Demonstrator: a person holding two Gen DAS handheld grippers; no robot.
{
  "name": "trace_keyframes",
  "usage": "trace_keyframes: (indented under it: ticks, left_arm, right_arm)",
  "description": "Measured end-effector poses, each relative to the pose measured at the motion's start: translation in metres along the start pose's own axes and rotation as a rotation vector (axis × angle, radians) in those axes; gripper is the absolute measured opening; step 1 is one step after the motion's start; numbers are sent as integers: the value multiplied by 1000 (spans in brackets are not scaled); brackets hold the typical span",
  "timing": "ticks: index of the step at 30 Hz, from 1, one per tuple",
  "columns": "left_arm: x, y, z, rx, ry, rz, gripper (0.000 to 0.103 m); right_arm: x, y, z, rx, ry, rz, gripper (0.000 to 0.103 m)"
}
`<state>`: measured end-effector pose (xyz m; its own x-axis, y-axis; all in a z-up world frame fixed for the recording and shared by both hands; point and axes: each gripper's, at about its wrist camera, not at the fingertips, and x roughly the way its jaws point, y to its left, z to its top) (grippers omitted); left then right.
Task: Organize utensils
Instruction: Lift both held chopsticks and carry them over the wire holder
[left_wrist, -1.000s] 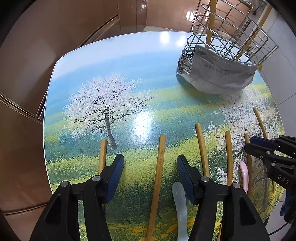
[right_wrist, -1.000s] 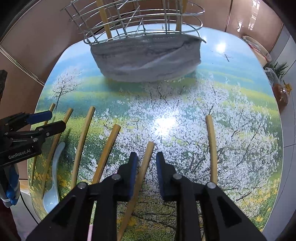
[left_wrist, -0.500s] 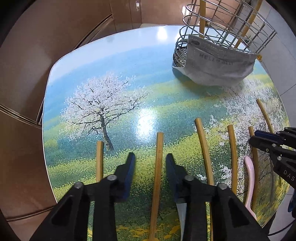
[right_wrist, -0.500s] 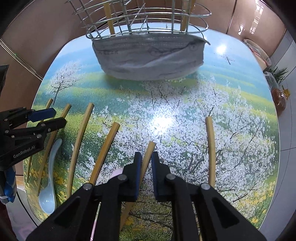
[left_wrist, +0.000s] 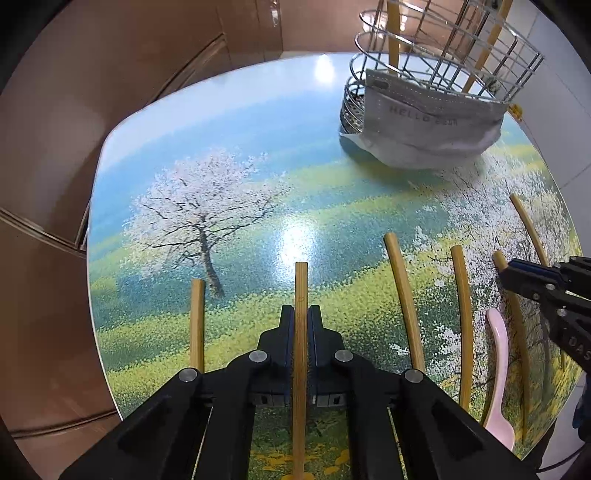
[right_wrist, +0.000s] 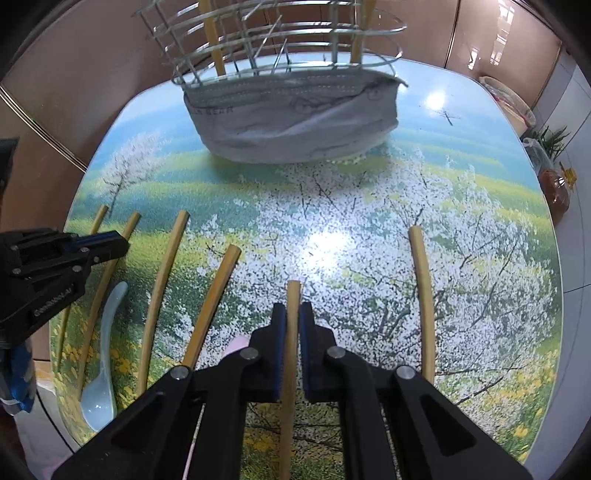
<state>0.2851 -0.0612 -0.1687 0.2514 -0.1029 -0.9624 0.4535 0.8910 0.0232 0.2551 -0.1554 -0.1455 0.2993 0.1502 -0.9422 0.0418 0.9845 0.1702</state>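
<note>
My left gripper (left_wrist: 301, 310) points steeply down at the table, its jaws closing with the pads pressed on a bamboo chopstick (left_wrist: 301, 280) that lies flat and runs straight ahead. My right gripper (right_wrist: 291, 308) is closing the same way, its pads pressed on another bamboo chopstick (right_wrist: 294, 291). Each gripper shows at the edge of the other's view: the right gripper (left_wrist: 511, 273) at the right, the left gripper (right_wrist: 120, 243) at the left. A wire utensil holder (left_wrist: 443, 48) with a few chopsticks standing in it is at the far side of the table.
A grey face mask (right_wrist: 291, 118) is wrapped round the holder's base. Several loose chopsticks (left_wrist: 404, 302) lie in a row on the picture-printed table (left_wrist: 221, 147), with a pink spoon (left_wrist: 498, 369) and a pale blue spoon (right_wrist: 103, 362) among them. The table edge is close below both grippers.
Both pairs of jaws have come together from open onto the chopsticks between them. The left jaws closed from much wider. Neither hand has shifted noticeably.
</note>
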Motion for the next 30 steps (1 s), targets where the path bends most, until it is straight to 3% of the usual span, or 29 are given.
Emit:
trace_keyframes:
  ticks: [10, 16, 30]
  left_arm:
    - [-78, -1, -35, -57, -198, 11, 7]
    - [-120, 0, -61, -95, -320, 27, 7]
    - [-209, 28, -111, -212, -542, 38, 7]
  right_arm:
    - [-90, -18, -44, -42, -299, 134, 6]
    - [-133, -12, -74, -75, -472, 146, 6]
    - [-227, 6, -111, -105, -761, 193, 6]
